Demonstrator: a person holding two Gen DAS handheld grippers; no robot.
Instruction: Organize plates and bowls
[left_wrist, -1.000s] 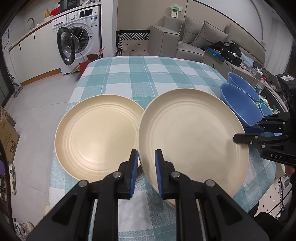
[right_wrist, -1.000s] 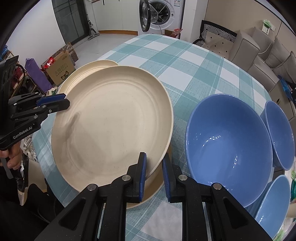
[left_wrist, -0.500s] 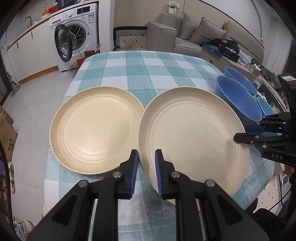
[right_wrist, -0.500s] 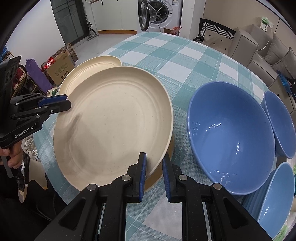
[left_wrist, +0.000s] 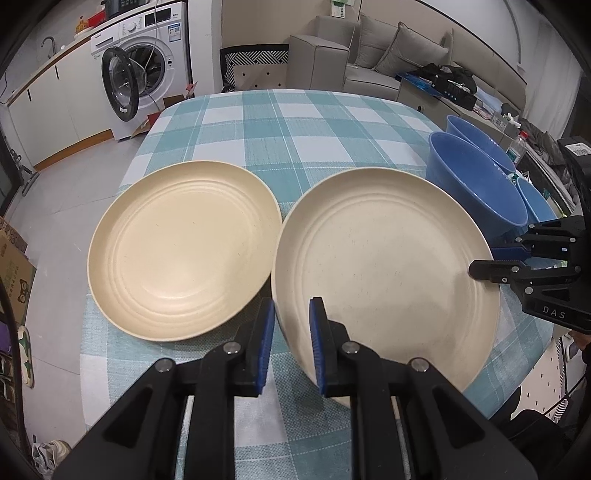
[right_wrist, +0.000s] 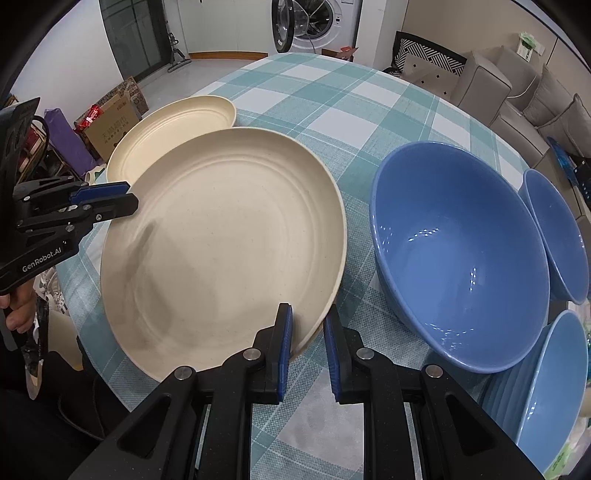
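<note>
Tool status first: both are clamped on the same cream plate. Left tool (left_wrist: 291, 328) pinches its near-left rim, right tool (right_wrist: 308, 332) pinches the near-right rim, pads pressed tight on the edge with no visible gap.

Held plate (left_wrist: 384, 266) is off the table, tilted, near edge low. A second cream plate (left_wrist: 184, 247) lies flat on the checked table (left_wrist: 280, 125) just to its left; from the left wrist view their rims look almost touching, can't tell if they actually do.

My read: step in hand is carrying the held plate left and stacking it on the flat one.

How to do it well:
- Move both hands together, same rate. Any twist between the two grips loads the rim and can slip a pad.
- Level it out before going across, else the low edge catches the flat plate's rim and shoves it toward the table's left edge, which is close.
- Centre over the flat plate, lower until it nests, then let go with one tool at a time.
- Grips are shallow, rim only. No fast swings.

Right side: large blue bowl (right_wrist: 458, 266) sits just beside the held plate, two smaller blue bowls (right_wrist: 554, 236) farther right. Keep the plate's right rim off the big bowl when pulling away.
</note>
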